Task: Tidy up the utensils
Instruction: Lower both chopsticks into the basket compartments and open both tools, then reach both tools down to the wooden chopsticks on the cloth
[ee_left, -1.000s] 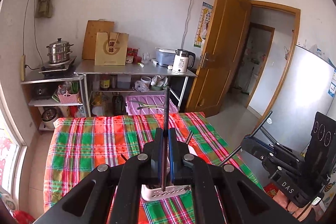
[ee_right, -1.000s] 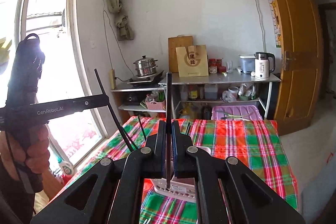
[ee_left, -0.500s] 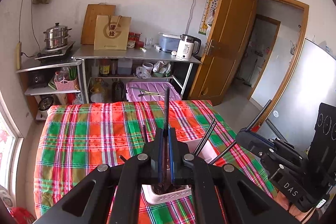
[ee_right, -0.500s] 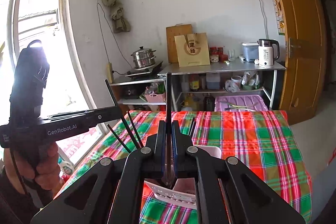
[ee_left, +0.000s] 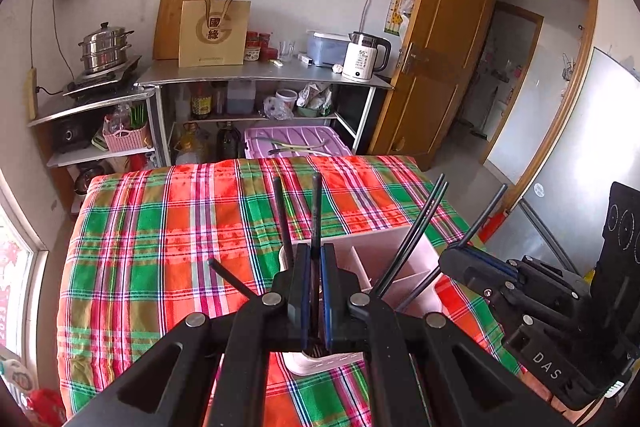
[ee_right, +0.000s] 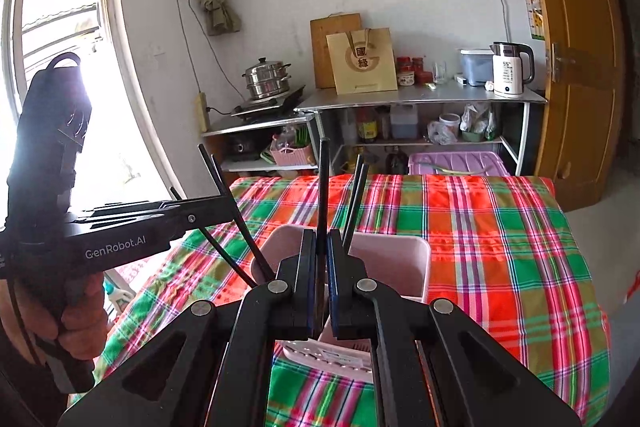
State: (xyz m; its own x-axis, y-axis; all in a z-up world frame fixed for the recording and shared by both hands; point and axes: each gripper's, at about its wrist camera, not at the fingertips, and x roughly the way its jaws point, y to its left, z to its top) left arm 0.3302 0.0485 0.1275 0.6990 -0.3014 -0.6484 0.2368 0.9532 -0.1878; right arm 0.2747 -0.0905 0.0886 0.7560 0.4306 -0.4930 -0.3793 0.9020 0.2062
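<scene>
I see each gripper clenched on a single black chopstick. In the left wrist view, the left gripper [ee_left: 316, 259] pinches its chopstick [ee_left: 316, 211] between the blue-edged pads, the stick standing upright with its top against the plaid cloth behind. In the right wrist view, the right gripper [ee_right: 321, 247] does the same with its own chopstick [ee_right: 322, 187], also upright, jaws drawn tight around it.

Both sticks sit over the white utensil holder [ee_left: 384, 255], a divided plastic caddy that stands on the table near my edge of it. I cannot tell which compartment either stick points into, since the gripper bodies hide the lower ends. Several more black chopsticks [ee_left: 416, 227] already lean out of the holder at slants, a pair together on its right side and others fanning to the left.

The holder rests on a tablecloth [ee_left: 160, 247] checked in red, green and white. From the left view the right gripper shows at the right edge (black frame, a chopstick poking up from it); from the right view the left gripper shows at the left, gripped by a hand [ee_right: 76, 323].

Beyond the table stand a metal shelf unit [ee_left: 260, 73] with a white kettle [ee_left: 366, 61], a paper bag [ee_left: 214, 33] and a steel steamer pot [ee_left: 105, 47], and an open wooden door [ee_left: 444, 47] to the right
</scene>
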